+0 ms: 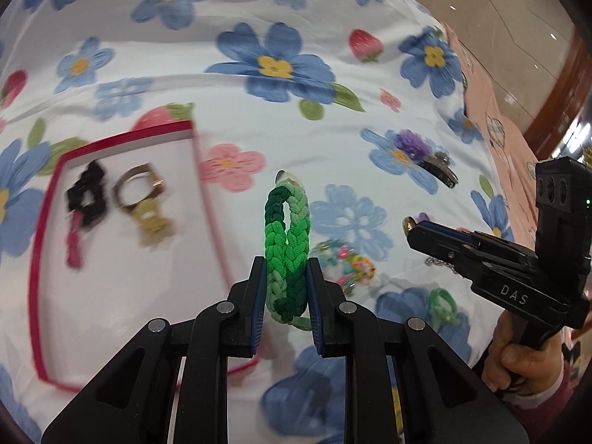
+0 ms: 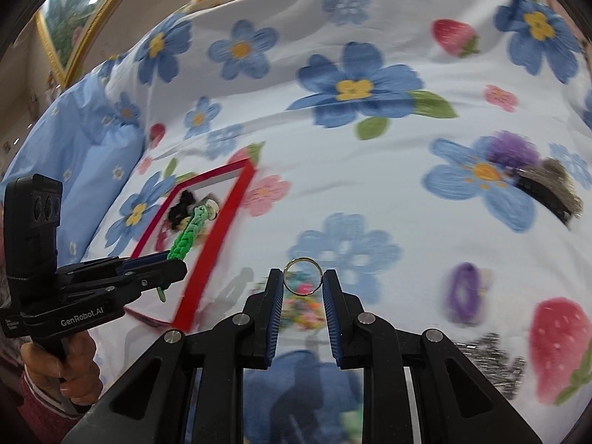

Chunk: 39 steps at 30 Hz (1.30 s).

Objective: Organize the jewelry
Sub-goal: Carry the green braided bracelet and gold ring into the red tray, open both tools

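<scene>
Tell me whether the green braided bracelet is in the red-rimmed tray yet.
Not yet. The green braided bracelet is clamped in the left gripper, held above the floral sheet beside the red-rimmed tray.

Bright, even indoor light, soft shadows, heavy motion blur on the bedspread (image 1: 333, 140), fisheye-bent edges

- I see a white bedsheet (image 1: 296, 137) printed with blue flowers and strawberries filling most of both wrist views; it lies in soft folds.
- Beyond the sheet's right edge in the left view I make out a pink cloth (image 1: 492, 118) with line drawings.
- Past that cloth is a glossy beige floor (image 1: 492, 3) with small light reflections, bordered by brown wood trim (image 1: 558, 88).
- Left of the sheet in the right view sits a light blue pillow (image 2: 77, 137).
- Above that pillow hangs a gold-framed painting (image 2: 74, 7).
</scene>
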Each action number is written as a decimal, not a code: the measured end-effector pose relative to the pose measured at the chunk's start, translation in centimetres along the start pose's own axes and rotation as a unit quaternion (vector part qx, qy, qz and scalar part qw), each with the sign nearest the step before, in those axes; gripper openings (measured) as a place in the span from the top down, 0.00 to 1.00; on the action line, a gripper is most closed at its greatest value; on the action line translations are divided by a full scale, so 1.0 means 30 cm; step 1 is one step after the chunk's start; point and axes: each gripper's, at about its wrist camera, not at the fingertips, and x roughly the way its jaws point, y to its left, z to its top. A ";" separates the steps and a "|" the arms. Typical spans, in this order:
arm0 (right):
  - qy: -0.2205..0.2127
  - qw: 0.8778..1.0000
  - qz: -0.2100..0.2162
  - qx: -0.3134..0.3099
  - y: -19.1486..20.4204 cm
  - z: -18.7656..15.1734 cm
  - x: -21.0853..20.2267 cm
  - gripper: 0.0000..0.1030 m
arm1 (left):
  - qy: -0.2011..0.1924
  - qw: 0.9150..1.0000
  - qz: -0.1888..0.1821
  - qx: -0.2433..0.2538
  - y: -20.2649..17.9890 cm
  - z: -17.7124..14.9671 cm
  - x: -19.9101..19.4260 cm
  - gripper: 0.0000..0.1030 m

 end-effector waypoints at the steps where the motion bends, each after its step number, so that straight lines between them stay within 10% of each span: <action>1: 0.002 1.000 0.005 -0.005 0.023 0.001 0.008 0.79 | -0.002 1.000 0.002 -0.005 0.018 -0.007 -0.012 0.82; 19: 0.050 0.988 0.088 -0.113 0.448 0.025 0.244 0.79 | -0.012 0.992 0.066 -0.105 0.379 -0.114 -0.114 0.82; 39: 0.137 0.970 0.042 -0.196 0.557 0.017 0.531 0.79 | 0.041 0.984 0.108 -0.137 0.556 -0.140 0.019 0.82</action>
